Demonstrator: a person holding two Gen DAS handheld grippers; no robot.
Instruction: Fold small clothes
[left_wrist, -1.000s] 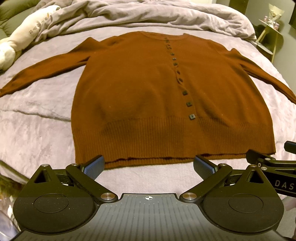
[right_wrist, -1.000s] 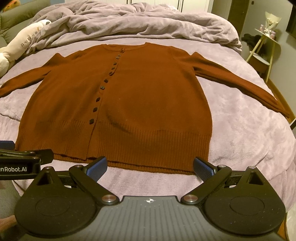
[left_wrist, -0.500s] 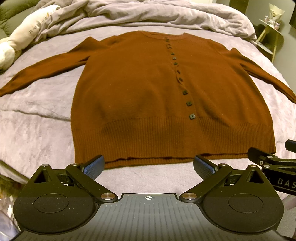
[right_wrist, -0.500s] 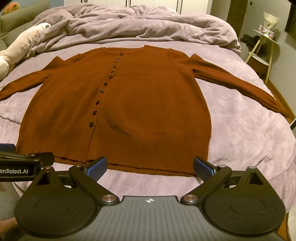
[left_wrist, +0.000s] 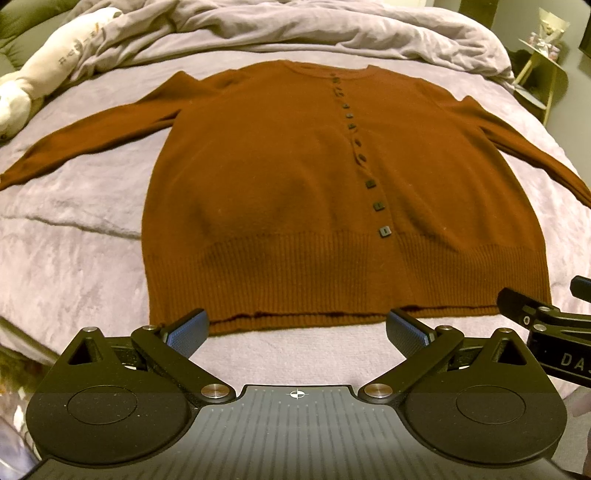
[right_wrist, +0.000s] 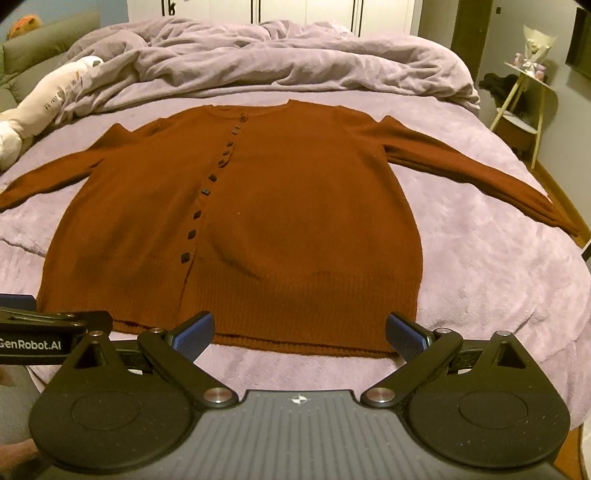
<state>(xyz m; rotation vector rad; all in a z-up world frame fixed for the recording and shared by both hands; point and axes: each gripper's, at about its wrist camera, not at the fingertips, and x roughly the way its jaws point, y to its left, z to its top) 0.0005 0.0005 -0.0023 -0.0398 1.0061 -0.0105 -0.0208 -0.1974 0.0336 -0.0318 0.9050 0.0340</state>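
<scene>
A rust-brown buttoned cardigan lies flat, front up, on the lilac bed, sleeves spread to both sides, hem nearest me. It also shows in the right wrist view. My left gripper is open and empty, just short of the hem's left half. My right gripper is open and empty, just above the hem's right half. The right gripper shows at the left wrist view's right edge, and the left gripper at the right wrist view's left edge.
A crumpled lilac duvet is heaped at the far end of the bed. A white plush toy lies at the far left. A small side table stands right of the bed. White closet doors are behind.
The right wrist view has tilted up and pulled back a little, so more of the duvet and closet shows. The left gripper has hardly moved. Both stay open.
</scene>
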